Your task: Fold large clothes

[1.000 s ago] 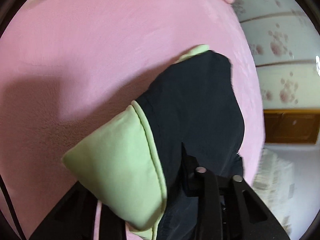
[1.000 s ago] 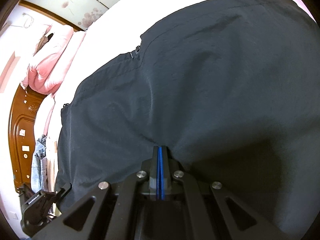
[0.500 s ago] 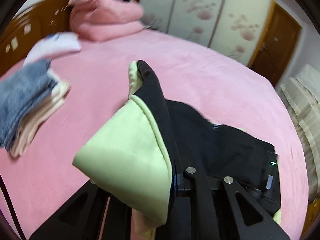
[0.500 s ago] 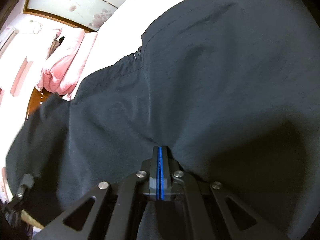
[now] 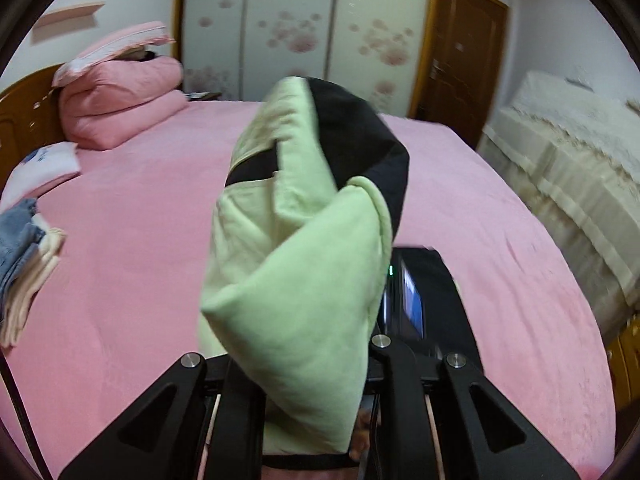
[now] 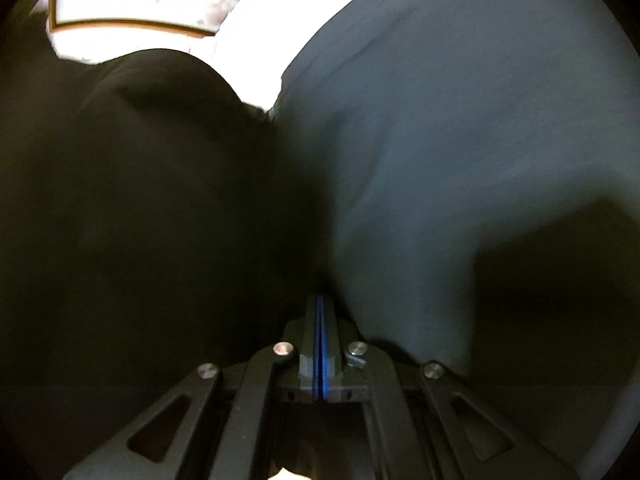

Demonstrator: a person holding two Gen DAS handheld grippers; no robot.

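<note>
Left gripper [image 5: 308, 364] pinched on soft green-lined black jacket [image 5: 304, 272], right gripper [image 6: 320, 320] closed on its smooth shell.

A pink bed cover [image 5: 140, 240] fills the middle of the room. A folded pink quilt [image 5: 120, 96] lies at its far left corner, beside a wooden headboard [image 5: 24, 112]. A stack of folded clothes [image 5: 24, 256] rests at the left edge. Behind stand a flowered wardrobe [image 5: 300, 28] and a brown door [image 5: 460, 60]. A cream bed [image 5: 568, 168] is at right.
</note>
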